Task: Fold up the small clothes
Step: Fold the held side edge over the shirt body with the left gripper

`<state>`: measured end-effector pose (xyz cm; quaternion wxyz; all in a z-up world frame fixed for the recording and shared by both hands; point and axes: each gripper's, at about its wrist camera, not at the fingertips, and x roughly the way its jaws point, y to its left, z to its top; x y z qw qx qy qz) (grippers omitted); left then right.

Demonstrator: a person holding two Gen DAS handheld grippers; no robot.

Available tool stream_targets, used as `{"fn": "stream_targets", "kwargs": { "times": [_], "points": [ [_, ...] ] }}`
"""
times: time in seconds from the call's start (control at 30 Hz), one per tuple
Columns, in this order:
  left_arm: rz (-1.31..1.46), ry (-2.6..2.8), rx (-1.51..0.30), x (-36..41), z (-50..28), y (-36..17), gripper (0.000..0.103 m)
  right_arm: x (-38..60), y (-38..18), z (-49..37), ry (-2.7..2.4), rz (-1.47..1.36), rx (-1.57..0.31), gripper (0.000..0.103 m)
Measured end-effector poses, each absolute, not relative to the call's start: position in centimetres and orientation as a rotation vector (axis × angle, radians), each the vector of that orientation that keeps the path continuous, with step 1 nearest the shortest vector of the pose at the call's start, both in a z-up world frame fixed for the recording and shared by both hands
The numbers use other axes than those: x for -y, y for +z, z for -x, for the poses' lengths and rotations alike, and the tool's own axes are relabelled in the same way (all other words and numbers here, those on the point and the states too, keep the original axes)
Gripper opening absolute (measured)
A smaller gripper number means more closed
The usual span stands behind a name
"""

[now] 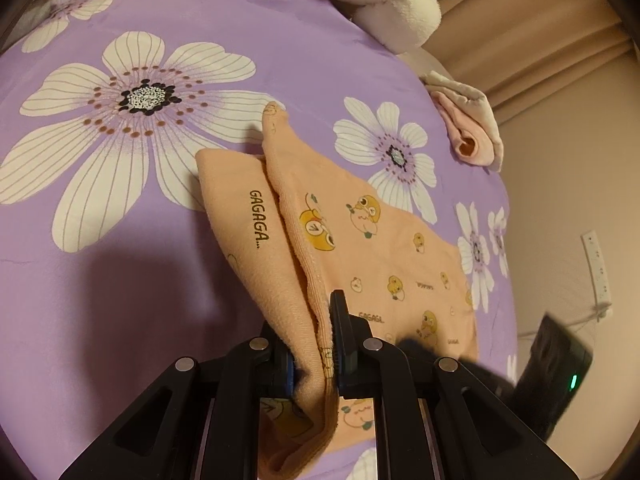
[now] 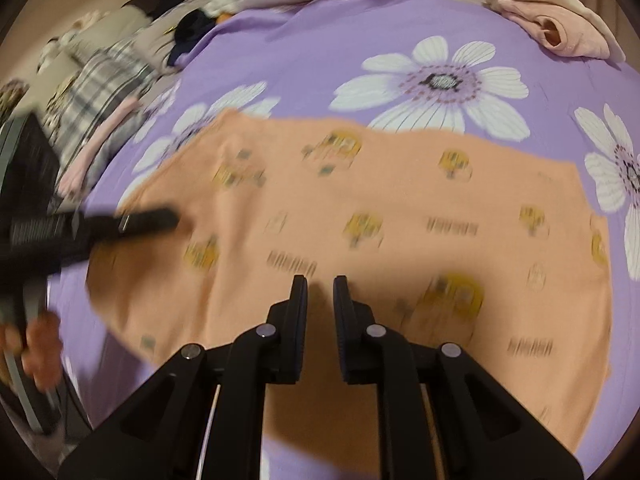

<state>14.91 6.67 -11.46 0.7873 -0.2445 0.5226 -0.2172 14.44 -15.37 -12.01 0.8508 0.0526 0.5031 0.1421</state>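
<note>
Two tongs work: left tongs (image 1: 314, 344) pinch the peach towel's (image 1: 360, 248) lifted edge mid-fold; right tongs (image 2: 320, 300) hover spread, empty. Next, probably lay that edge across.

purple floral bedsheet (image 1: 200, 8) | white plush blanket (image 1: 396, 4) at far edge | wall power strip (image 1: 598, 268) | plaid fabric (image 2: 104, 76)

Open purple bedsheet (image 1: 120, 280) on your left side, room to pass there. Orange garment (image 2: 380, 208) covers the middle of the bed. Far edge is blocked: white plush (image 1: 392, 4) at the head, folded pink clothes (image 2: 560, 24) at the far right corner. Plaid pile (image 2: 104, 80) lines the left edge in the right wrist view.
</note>
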Motion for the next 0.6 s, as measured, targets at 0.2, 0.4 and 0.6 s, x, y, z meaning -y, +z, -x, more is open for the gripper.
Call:
{"fn": "stream_targets", "kwargs": {
  "times": [0.2,0.4,0.6],
  "points": [
    [0.518,-0.477,-1.118,-5.8,-14.6,-10.9,0.012,13.9,-14.1,-11.4,0.297,-0.066,-1.094,0.015],
    [0.486,-0.512,-1.097,-4.5,-14.0,-9.9,0.012,15.0,-13.5,-10.8,0.325,-0.138,-1.104,0.015],
    [0.473,-0.496,-1.084,-3.7,-13.8,-9.5,0.010,17.7,-12.7,-9.6,0.307,-0.263,-1.080,0.015]
  ]
}}
